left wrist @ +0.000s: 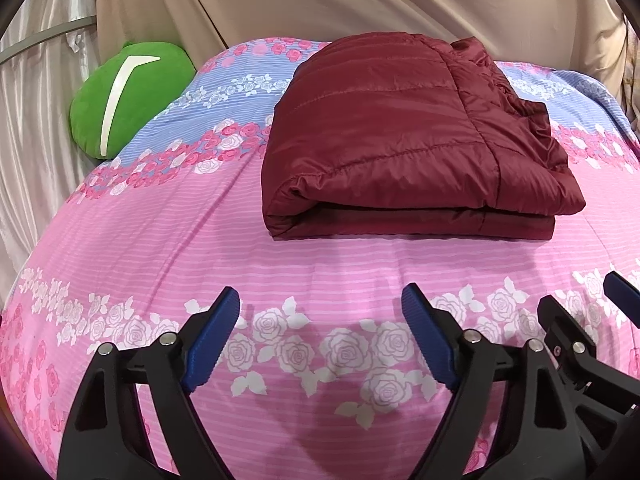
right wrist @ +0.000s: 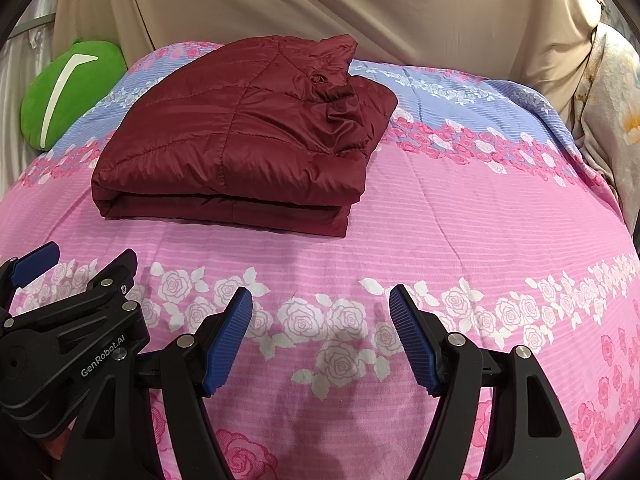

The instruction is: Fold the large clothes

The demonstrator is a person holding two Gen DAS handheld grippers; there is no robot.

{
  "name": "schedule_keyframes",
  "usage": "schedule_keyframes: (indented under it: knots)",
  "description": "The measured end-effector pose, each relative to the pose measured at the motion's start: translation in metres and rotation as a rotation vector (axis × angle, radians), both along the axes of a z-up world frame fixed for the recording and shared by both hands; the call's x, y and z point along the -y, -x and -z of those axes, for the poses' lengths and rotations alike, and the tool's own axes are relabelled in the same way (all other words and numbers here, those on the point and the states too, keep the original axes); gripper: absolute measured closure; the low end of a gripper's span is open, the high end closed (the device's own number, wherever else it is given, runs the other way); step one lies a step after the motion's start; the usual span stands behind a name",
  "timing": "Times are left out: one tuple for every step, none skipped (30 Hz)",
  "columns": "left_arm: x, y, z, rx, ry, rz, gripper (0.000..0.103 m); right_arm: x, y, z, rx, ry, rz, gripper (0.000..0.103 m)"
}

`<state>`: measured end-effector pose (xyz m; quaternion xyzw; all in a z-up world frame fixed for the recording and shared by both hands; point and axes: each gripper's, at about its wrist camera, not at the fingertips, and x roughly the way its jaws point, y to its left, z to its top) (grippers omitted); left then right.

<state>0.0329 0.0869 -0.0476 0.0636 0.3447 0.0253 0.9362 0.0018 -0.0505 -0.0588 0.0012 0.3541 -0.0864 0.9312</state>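
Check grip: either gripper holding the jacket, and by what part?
Nothing held. Left gripper and right gripper both open over the bedspread; folded maroon jacket lies untouched beyond them.

Jacket: maroon quilted jacket, folded into a flat bundle, lies on the bedspread, left of centre.
Right gripper: right gripper, jaws apart, nothing between the blue pads, over a white rose band.
Left gripper: left gripper at lower left edge, close beside.
Cushion: green cushion far left, against beige drapes.
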Motion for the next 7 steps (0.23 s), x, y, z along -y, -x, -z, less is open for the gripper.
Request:
schedule_keyframes:
  knots:
    - [0.0000,0.0000,-0.0001,0.001,0.001,0.001,0.023,0.0000,-0.0001,-0.0005,0.000,0.000,0.000,0.034]
    - [-0.0002,-0.0001,-0.0001,0.001,0.001,0.002,0.023,0.0007,0.0000,-0.0008,0.001,-0.001,0.000,0.034]
    - [0.0000,0.0001,0.0000,0.003,0.000,0.001,0.023,0.0005,0.0000,-0.0009,0.002,-0.001,0.001,0.034]
    - [0.0001,0.0002,0.0000,0.004,-0.001,0.001,0.023,-0.0001,-0.0002,-0.0004,0.000,0.001,0.000,0.034]
    - [0.0007,0.0007,0.0000,0.005,-0.002,0.002,0.023,0.0005,-0.0003,-0.0006,0.000,0.001,0.000,0.034]
    - [0.0012,0.0011,0.0000,0.006,-0.003,0.001,0.024,0.0009,-0.0001,-0.0007,0.000,0.001,0.000,0.034]
    - [0.0010,0.0011,0.0000,0.007,-0.004,0.001,0.024,0.0001,-0.0001,-0.0005,0.000,0.000,0.000,0.034]
